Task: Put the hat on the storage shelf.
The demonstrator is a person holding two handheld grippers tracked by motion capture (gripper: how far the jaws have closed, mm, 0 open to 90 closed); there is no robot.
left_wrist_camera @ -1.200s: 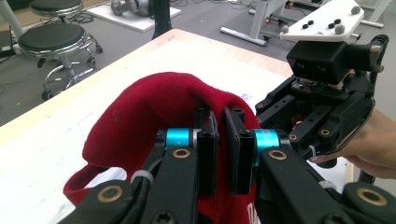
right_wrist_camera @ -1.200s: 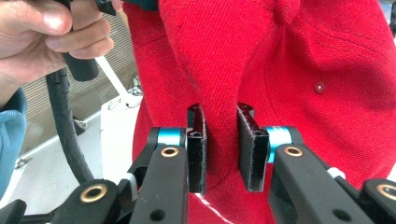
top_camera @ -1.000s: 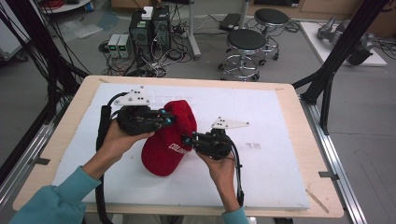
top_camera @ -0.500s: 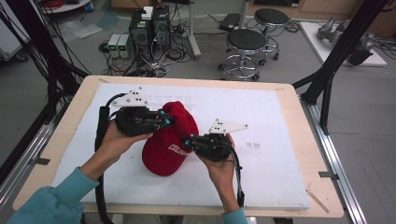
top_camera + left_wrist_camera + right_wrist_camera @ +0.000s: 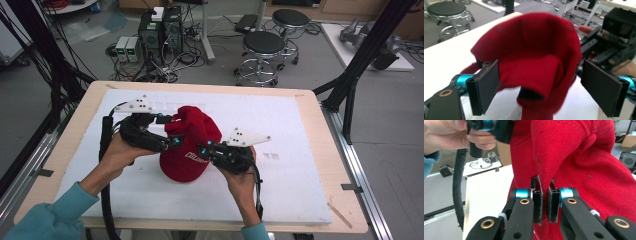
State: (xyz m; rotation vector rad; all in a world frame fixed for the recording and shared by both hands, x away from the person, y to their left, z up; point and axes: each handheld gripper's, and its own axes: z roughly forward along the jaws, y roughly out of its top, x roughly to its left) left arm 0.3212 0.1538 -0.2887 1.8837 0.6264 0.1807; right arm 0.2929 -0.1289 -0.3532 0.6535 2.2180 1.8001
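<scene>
A red cap [image 5: 192,145] with white lettering stands bunched up in the middle of the white mat [image 5: 290,150]. My left gripper [image 5: 167,131] is at its left side, open. In the left gripper view the jaws [image 5: 544,88] stand wide apart on either side of the cap's [image 5: 534,50] hollow underside, and neither pad presses the fabric. My right gripper [image 5: 204,149] is at the cap's front right edge. In the right gripper view its fingers [image 5: 544,201] are shut on a fold of the red cloth [image 5: 579,157].
The mat lies on a wooden table [image 5: 320,115] with black frame posts [image 5: 355,75] at the corners. Stools [image 5: 265,47] and computer boxes [image 5: 160,30] stand on the floor beyond the far edge. Cables trail from both grippers toward the person.
The cap has been drawn up a little more between the two grippers. The right gripper has shifted slightly; both hands stay beside the cap.
</scene>
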